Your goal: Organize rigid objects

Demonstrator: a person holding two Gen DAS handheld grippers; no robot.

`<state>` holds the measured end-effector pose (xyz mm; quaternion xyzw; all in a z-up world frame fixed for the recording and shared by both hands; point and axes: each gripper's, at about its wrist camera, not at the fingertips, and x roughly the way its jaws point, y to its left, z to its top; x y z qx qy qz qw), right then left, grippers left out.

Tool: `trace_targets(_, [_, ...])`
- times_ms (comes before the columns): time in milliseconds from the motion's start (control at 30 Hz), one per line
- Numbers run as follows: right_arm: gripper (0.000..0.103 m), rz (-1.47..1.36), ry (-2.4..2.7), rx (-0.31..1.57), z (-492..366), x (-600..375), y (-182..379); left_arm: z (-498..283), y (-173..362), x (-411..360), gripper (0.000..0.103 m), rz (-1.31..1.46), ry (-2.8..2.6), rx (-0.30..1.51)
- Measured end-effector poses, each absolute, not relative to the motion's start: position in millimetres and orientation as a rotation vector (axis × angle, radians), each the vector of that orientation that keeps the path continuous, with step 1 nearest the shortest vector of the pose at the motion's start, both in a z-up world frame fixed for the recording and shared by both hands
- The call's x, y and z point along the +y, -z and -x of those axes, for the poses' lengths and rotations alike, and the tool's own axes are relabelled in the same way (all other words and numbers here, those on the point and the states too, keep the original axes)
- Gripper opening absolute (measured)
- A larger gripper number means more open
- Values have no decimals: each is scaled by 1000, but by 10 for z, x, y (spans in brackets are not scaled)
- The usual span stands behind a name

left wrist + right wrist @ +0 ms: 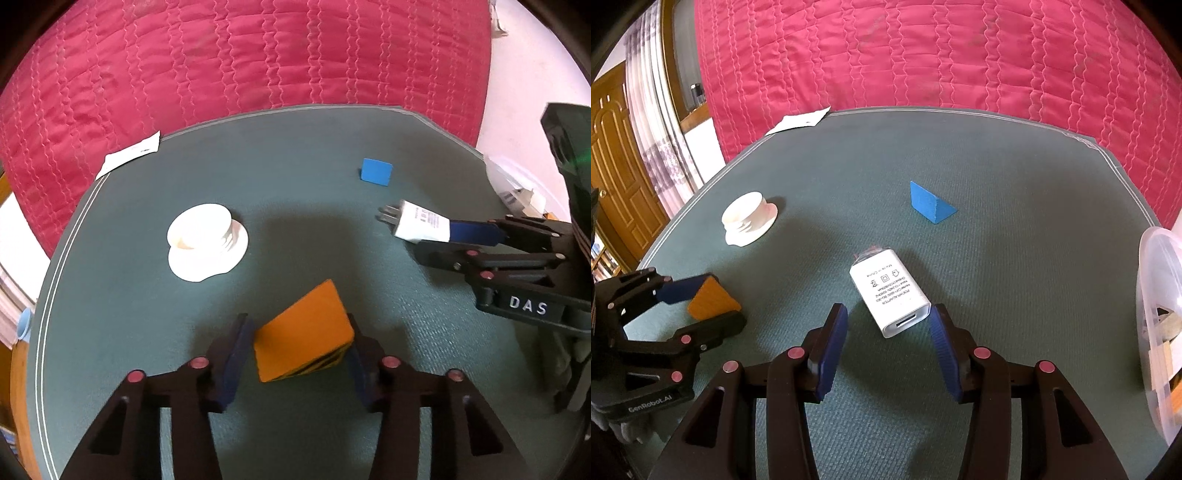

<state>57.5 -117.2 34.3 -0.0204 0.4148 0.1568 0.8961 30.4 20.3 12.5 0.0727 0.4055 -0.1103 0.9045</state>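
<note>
Left tool: pinching the orange block, tilted, low over the green desk.
Right tool: pads either side of the white power adapter; a gap shows beside each pad, so whether they press on it I cannot tell.
Done: a clear bin at the desk's right edge already holds some pieces, indistinct through the plastic.
Left: orange block, adapter, blue wedge and white lid-like piece are still out on the desk, well apart.
Writing: "DAS" and "GenRobot.AI" on the tools; adapter reads "Made in China", "POWER ADAPTER".
Paper slip: at the far desk edge, print illegible.
</note>
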Motion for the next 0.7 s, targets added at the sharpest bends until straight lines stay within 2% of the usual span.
trace_targets(133, [49,35,-329,860,-586,-1189,-344,-242,-128,224,47,-136,234,833])
trace_targets(200, [49,34,-331,861,-587,-1192,-344,-220,-127,244,56,-126,228,838])
trace_targets(333, [50,27,-336,861,-593,-1206,-344,-146,-137,267,58,-120,239,839])
trace_targets(433, [50,24,-337,861,-591,-1210,-344,-88,-144,282,69,-135,243,836])
trace_targets(700, [50,25,-337,862,-592,-1209,-346,-79,-143,267,69,-282,242,808])
